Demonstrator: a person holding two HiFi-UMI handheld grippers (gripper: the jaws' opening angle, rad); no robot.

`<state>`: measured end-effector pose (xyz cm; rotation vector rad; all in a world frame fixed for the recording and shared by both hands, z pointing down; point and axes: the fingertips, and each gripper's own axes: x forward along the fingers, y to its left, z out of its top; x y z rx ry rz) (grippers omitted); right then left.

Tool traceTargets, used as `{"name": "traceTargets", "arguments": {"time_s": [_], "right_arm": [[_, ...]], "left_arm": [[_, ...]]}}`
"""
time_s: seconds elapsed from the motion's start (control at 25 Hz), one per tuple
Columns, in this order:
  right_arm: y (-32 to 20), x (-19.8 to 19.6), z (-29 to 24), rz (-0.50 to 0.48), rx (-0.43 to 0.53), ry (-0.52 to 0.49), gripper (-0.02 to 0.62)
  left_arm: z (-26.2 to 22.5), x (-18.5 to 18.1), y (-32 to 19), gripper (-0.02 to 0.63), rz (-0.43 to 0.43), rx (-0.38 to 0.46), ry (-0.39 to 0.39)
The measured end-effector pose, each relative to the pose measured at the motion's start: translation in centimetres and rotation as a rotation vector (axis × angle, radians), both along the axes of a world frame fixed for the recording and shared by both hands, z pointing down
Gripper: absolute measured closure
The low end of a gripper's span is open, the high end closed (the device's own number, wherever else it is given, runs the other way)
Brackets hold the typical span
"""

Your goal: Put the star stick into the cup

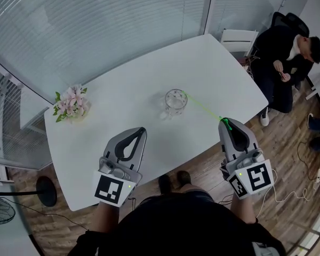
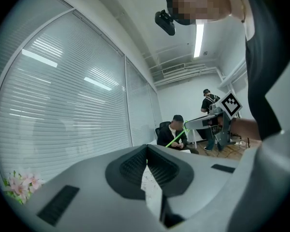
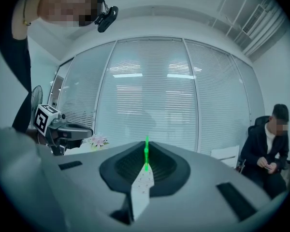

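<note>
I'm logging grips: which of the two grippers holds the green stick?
The right gripper: the green stick juts from its shut jaws toward the glass cup. The left gripper has its jaws together with nothing between them.

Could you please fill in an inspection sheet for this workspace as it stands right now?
Surface: white table, no spills seen.
Job's things: glass cup upright mid-table; green star stick held by the right gripper, its far end at the cup's rim.
Clutter: pink flowers at the table's left end.
Grippers: left gripper shut, empty; right gripper shut on the star stick.
Cables: white cable on the wooden floor, right side.
Surroundings: blinds behind glass, a seated person beyond the table, a fan at the left.
</note>
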<state>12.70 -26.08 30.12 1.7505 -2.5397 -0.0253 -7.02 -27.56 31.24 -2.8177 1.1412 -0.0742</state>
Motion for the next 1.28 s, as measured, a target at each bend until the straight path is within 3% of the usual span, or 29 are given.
{"name": "traceTargets", "arguments": {"time_s": [0.4, 1.28], "right_arm": [[-2.5, 0.0, 0.3, -0.123, -0.012, 0.011, 0.574], [-5.0, -0.1, 6.0, -0.194, -0.128, -0.001, 0.574]], "left_arm": [[-0.8, -0.2, -1.8, 0.592, -0.125, 0.015, -0.01], [1.0, 1.3, -1.6, 0.592, -0.184, -0.037, -0.015]]}}
